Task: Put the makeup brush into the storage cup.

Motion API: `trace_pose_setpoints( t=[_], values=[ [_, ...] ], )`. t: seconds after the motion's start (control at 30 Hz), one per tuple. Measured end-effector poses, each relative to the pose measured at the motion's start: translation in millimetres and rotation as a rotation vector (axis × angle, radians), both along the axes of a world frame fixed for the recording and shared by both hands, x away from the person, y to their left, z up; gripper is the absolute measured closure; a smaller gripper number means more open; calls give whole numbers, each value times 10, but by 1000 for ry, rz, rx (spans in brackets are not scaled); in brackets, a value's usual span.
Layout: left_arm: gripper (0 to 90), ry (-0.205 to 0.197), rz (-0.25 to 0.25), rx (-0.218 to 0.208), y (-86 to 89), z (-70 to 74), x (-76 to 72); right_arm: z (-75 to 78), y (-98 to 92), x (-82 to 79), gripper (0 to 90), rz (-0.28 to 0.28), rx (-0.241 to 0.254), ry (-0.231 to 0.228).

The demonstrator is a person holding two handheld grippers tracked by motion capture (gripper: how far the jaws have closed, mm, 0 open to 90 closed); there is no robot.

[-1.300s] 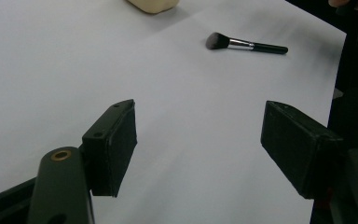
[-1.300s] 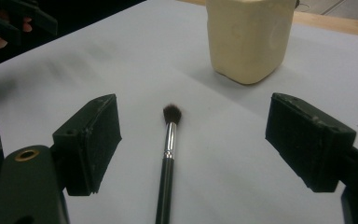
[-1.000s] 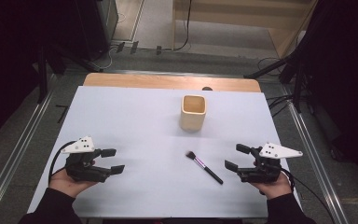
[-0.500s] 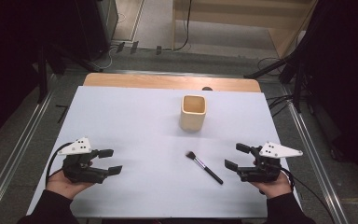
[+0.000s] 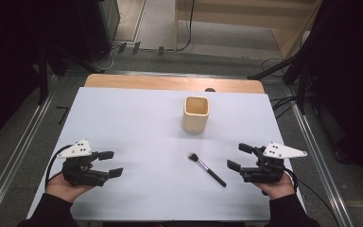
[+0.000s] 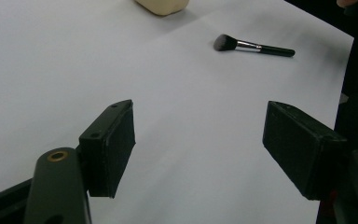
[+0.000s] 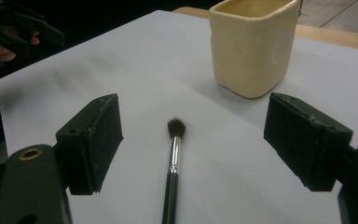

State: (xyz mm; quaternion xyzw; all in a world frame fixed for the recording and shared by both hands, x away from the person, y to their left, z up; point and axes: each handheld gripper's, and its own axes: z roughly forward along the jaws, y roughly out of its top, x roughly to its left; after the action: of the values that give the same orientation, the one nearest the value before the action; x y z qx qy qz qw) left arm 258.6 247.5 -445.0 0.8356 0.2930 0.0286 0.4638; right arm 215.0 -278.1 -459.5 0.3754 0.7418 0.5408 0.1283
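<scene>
At table centre in the high view, a white sheet-covered tabletop carries two loose items. Cream square-sided ceramic cup stands upright toward 12 o'clock, mouth up. Slim black-handled makeup brush with a dark bristle tuft lies flat toward 5 o'clock of the cup, well apart from it, tuft pointing to 10 o'clock, handle trailing to 4 o'clock. Left gripper rests at 8 o'clock of the sheet, cradled in a hand, jaws spread, nothing between them. Right gripper sits at 4 o'clock, jaws likewise apart and empty, just beside the brush's handle end. Judgement: the right one is the better placed to take the brush; the left waits far off.

Left gripper view: own two black jaws stand wide with bare sheet between. Brush lies at 1 o'clock, far off, tuft left. Cup base clips the top edge at 12 o'clock.

Right gripper view: jaws parted wide, brush lying between and ahead of them, untouched, handle running toward 6 o'clock, tuft at 12 o'clock. Cup beyond at 1 o'clock, upright. Other hand's gripper shows far off at 10 o'clock. Judgement: the handle is aligned along the gripper's axis, so a forward push and squeeze would catch it mid-shaft; the cup's open mouth suits dropping the brush in handle-first.
</scene>
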Motion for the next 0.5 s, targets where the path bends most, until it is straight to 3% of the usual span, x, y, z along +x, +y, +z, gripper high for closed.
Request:
trace_pose_setpoints(
  t=[0.5],
  values=[
    [256, 5, 0, 4, -8, -1, 10, 19, 122, 45, 206, 15, 0, -10]
  ],
)
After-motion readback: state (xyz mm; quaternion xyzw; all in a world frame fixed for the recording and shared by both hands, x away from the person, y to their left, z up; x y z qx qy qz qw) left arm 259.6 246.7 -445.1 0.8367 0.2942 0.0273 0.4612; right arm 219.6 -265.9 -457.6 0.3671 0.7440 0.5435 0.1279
